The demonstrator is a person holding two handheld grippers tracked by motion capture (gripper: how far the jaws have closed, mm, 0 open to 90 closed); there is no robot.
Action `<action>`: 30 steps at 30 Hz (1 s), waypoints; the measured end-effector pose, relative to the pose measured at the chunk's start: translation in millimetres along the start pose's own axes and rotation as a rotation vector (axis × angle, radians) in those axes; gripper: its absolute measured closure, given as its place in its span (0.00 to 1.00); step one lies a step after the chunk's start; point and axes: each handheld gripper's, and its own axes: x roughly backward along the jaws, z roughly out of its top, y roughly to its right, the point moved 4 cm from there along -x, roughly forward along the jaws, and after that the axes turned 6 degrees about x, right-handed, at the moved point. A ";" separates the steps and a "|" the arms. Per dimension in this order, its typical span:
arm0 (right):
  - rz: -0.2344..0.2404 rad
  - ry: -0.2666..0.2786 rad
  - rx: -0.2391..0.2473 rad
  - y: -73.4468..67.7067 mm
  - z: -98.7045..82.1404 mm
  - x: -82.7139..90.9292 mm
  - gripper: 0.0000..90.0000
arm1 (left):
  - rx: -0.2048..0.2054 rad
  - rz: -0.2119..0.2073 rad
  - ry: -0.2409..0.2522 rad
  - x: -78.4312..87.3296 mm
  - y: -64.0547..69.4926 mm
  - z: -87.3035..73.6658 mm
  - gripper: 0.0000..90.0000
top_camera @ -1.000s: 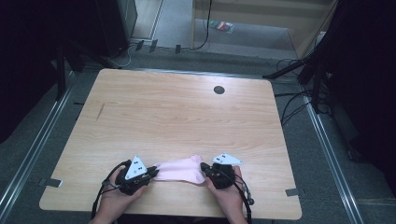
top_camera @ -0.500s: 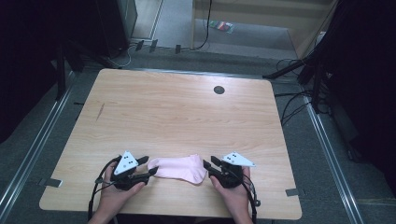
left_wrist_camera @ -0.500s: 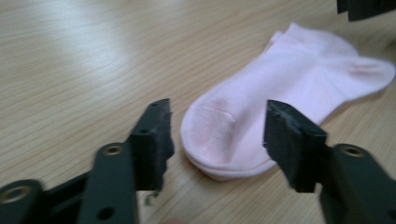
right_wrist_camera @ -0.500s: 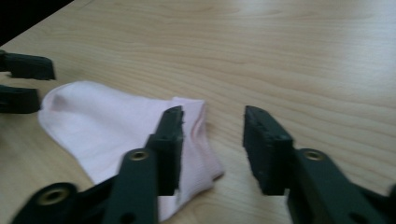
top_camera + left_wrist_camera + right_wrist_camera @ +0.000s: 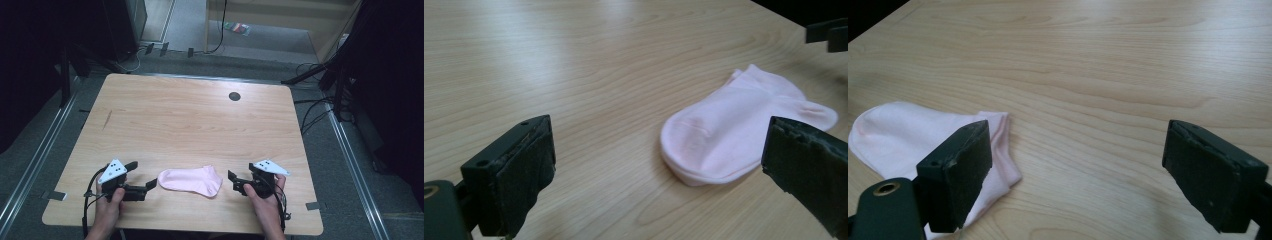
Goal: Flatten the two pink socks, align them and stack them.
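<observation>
High view: a pale pink ankle sock lies flat near the front edge of the wooden worktop, between the left gripper and the right gripper, touching neither. Both sets of fingers have just been opening and now stand released and spread wide, with nothing between them; in the left gripper view the sock lies just ahead of the fingers. The likely risk: the soft fabric bunches or slides if one gripper comes in low and pushes it rather than pinching, undoing the flat lay.
</observation>
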 end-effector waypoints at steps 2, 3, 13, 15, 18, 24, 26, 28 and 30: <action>-0.011 0.006 -0.002 7.5 -0.6 3.7 0.14 | 0.011 0.019 0.005 3.6 -6.6 0.4 0.02; -0.024 0.008 -0.012 15.2 -1.7 7.3 0.14 | 0.021 0.029 0.007 6.4 -11.7 0.4 0.02; -0.090 0.015 -0.035 54.2 -13.1 27.3 0.14 | 0.052 0.118 0.025 25.4 -39.1 -1.5 0.02; -0.099 0.012 -0.051 61.0 -16.2 31.1 0.14 | 0.062 0.130 0.030 29.4 -44.0 -2.0 0.02; -0.112 0.011 -0.059 67.5 -18.9 34.7 0.14 | 0.071 0.144 0.037 33.3 -49.6 -2.5 0.02; -0.136 0.019 -0.078 85.4 -25.5 47.1 0.14 | 0.098 0.183 0.051 46.5 -65.9 -4.4 0.02; -0.142 0.021 -0.088 90.4 -27.7 50.8 0.14 | 0.104 0.196 0.055 50.6 -69.9 -5.5 0.02; -0.148 0.021 -0.090 93.1 -29.0 52.4 0.14 | 0.106 0.210 0.051 54.3 -73.8 -7.0 0.02; -0.158 0.020 -0.097 98.6 -32.0 55.9 0.14 | 0.109 0.222 0.058 58.0 -77.3 -7.9 0.02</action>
